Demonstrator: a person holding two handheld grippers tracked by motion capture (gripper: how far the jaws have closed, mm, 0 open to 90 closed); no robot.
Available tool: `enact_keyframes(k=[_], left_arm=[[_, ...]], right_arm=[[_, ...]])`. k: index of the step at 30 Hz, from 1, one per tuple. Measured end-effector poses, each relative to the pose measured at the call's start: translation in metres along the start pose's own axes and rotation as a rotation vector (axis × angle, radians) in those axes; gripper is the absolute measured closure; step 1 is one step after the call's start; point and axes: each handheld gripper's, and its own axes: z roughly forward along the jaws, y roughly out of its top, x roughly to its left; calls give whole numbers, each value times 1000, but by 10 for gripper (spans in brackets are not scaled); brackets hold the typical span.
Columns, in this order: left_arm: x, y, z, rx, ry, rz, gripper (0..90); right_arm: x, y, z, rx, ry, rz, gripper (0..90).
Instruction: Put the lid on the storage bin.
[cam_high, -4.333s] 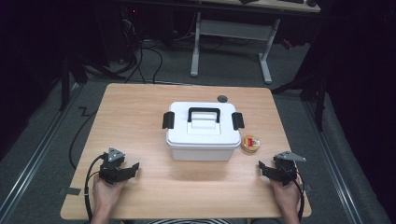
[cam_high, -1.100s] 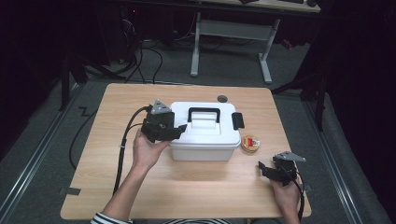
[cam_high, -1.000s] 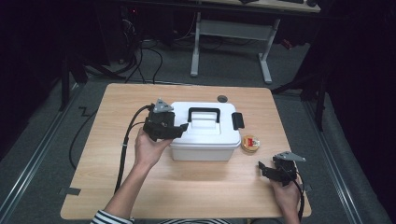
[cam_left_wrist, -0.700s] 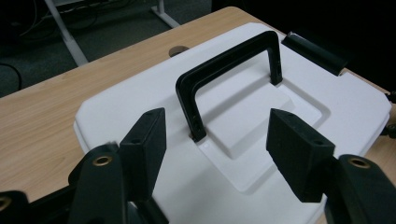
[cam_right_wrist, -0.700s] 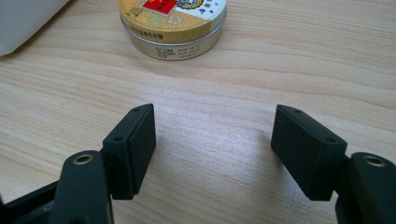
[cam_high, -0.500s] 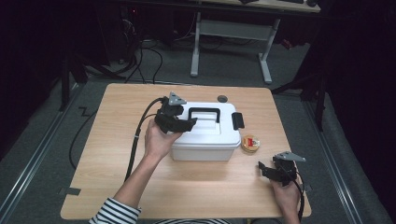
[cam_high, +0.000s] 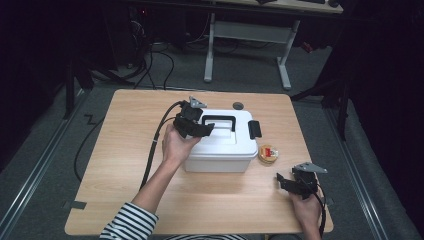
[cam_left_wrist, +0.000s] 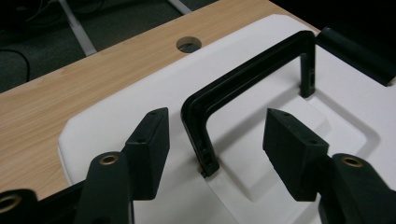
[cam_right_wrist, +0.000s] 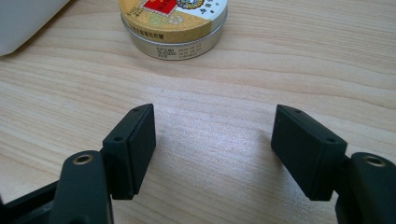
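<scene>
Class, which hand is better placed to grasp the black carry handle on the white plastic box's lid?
Left. The left gripper has open jaws straddling the black carry handle, and they have just been closing. The right gripper rests on the wooden table, apart from the white plastic box.

My left gripper (cam_high: 206, 130) hovers over the left end of the black carrying handle (cam_high: 220, 121) on the white plastic lidded box (cam_high: 222, 147), its jaws closing. My right gripper (cam_high: 284, 182) rests on the light wooden table (cam_high: 125, 145), jaws apart, near the small round yellow tin (cam_high: 267, 153).
</scene>
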Motion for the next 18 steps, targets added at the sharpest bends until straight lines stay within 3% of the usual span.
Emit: enact_keyframes(k=[3, 18], left_arm=[[2, 0, 4, -5, 15, -15, 441], [-1, -1, 17, -1, 55, -12, 509]], right_arm=[[0, 0, 0, 0, 0, 0, 310], [0, 0, 0, 0, 0, -1, 310]])
